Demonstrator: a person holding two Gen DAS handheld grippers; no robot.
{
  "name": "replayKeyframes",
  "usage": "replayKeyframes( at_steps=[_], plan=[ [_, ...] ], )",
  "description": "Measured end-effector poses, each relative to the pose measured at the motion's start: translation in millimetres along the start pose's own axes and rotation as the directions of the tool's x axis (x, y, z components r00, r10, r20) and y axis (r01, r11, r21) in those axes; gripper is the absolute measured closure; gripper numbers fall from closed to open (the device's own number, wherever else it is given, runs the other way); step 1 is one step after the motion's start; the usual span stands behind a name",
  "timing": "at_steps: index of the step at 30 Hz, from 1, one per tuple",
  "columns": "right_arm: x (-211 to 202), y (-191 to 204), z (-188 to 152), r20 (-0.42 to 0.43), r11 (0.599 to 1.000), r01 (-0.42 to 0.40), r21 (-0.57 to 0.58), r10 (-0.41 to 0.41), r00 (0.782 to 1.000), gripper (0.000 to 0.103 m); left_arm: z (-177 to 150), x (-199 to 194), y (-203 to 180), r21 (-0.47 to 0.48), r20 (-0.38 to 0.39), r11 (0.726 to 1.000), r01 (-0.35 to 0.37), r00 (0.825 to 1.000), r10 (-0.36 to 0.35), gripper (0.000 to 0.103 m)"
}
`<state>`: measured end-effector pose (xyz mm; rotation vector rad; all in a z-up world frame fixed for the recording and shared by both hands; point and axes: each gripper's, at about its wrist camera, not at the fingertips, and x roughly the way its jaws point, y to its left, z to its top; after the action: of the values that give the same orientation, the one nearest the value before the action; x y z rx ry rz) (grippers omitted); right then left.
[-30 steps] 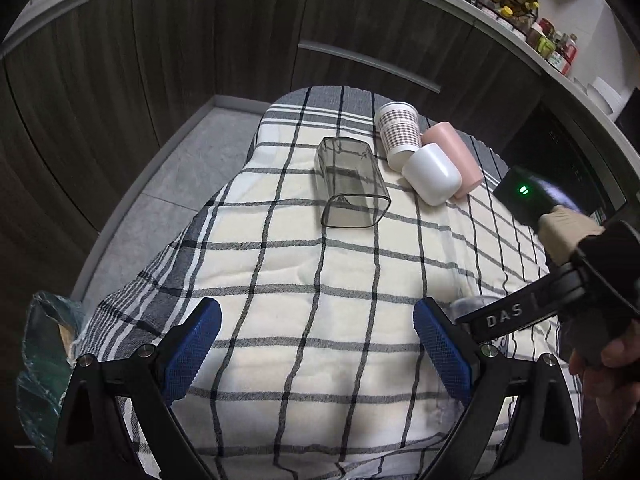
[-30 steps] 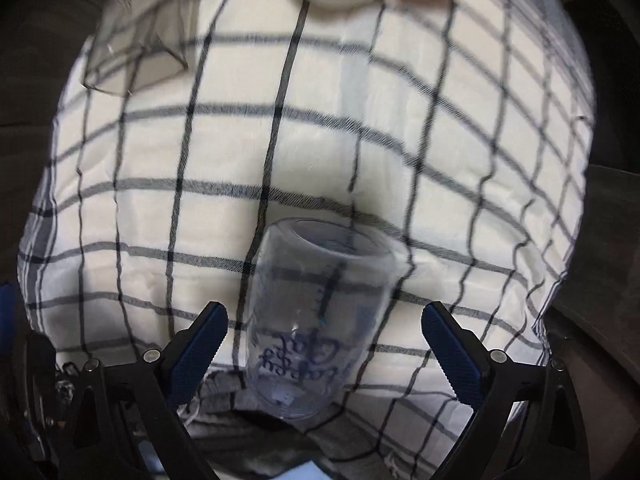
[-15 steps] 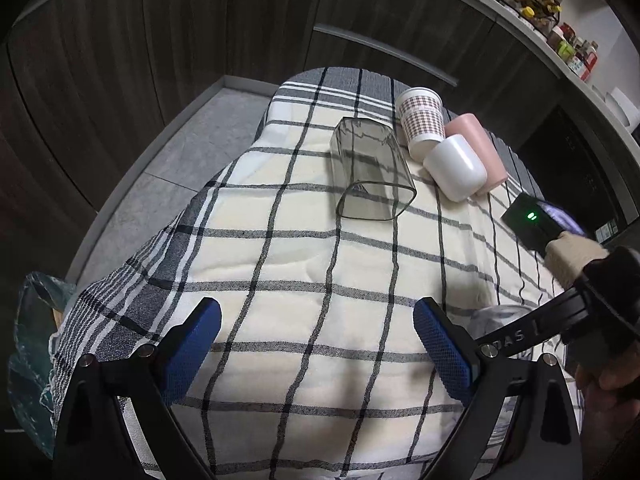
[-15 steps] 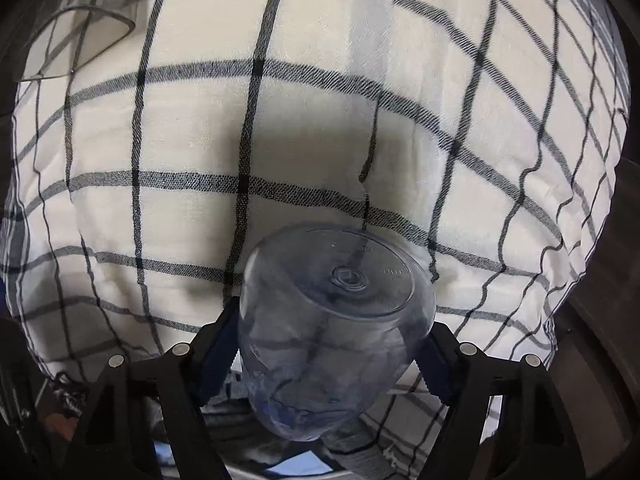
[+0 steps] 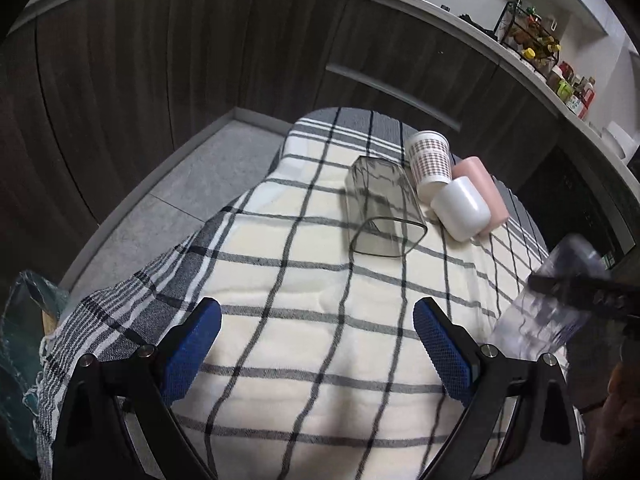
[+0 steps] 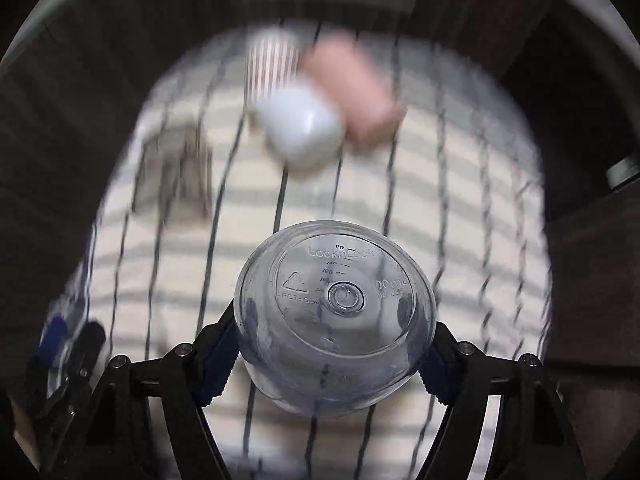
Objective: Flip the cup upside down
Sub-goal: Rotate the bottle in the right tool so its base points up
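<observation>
My right gripper [image 6: 332, 344] is shut on a clear plastic cup [image 6: 335, 312], with a blue pad on each side. The cup's base points away from the camera, toward the far cups. In the left wrist view the same cup [image 5: 552, 304] is lifted and tilted above the right edge of the checked cloth [image 5: 300, 320]. My left gripper [image 5: 316, 344] is open and empty, low over the near part of the cloth.
A smoky square tumbler [image 5: 380, 212] lies on its side at the far middle. A patterned paper cup [image 5: 430, 158], a white cup [image 5: 462, 208] and a pink cup [image 5: 482, 184] sit beside it. Dark cabinets and a counter stand behind. The right wrist view is motion-blurred.
My right gripper closed on the clear cup, lifted it off the cloth and tipped it so its base faces forward. My left gripper stayed open and drew back slightly.
</observation>
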<state>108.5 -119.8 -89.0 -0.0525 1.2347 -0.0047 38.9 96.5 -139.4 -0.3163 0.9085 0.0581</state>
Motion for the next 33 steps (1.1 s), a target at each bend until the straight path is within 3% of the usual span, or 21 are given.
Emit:
replayKeyframes(
  at_steps=[3,6,9,14,22,26,30,33],
  plan=[
    [-13.6,-1.8,3.3,0.236,0.999,0.025,0.029,-0.031,0.971,0.028,-1.9,3.1,-0.7,0.016,0.004,1.0,-0.015,1.0,0.015,0.005],
    [-5.2,0.8,-7.3,0.331,0.997,0.05,0.053,-0.065,0.941,0.028,-5.4,6.1,-4.5,0.045,0.001,0.998,-0.032,0.999,0.032,0.005],
    [7.4,3.1,-18.4,0.356,0.995,0.073,0.071,-0.094,0.93,0.028,-8.4,9.9,-9.5,0.077,-0.009,0.996,-0.04,0.999,0.041,0.005],
    [29.0,-0.9,-29.6,0.348,0.991,0.078,0.109,-0.112,0.931,0.027,-10.3,13.2,-11.2,0.092,-0.017,0.995,-0.048,0.999,0.05,0.005],
    [27.8,18.8,-48.4,0.409,0.987,0.155,0.034,-0.155,0.899,0.027,-11.9,15.1,-13.1,0.102,-0.029,0.994,-0.04,0.999,0.044,0.005],
    [35.0,20.7,-48.8,0.373,0.986,0.162,0.03,-0.161,0.914,0.016,-11.4,14.5,-11.0,0.096,-0.028,0.995,-0.038,0.999,0.041,0.005],
    [25.4,14.2,-53.4,0.399,0.987,0.148,0.067,-0.162,0.902,0.009,-10.4,12.1,-8.5,0.083,-0.023,0.996,-0.02,1.0,0.022,0.005],
    [14.1,8.3,-57.4,0.412,0.988,0.13,0.087,-0.154,0.898,0.009,-9.6,5.8,-8.6,0.077,0.0,0.997,0.007,1.0,-0.007,0.005]
  ],
)
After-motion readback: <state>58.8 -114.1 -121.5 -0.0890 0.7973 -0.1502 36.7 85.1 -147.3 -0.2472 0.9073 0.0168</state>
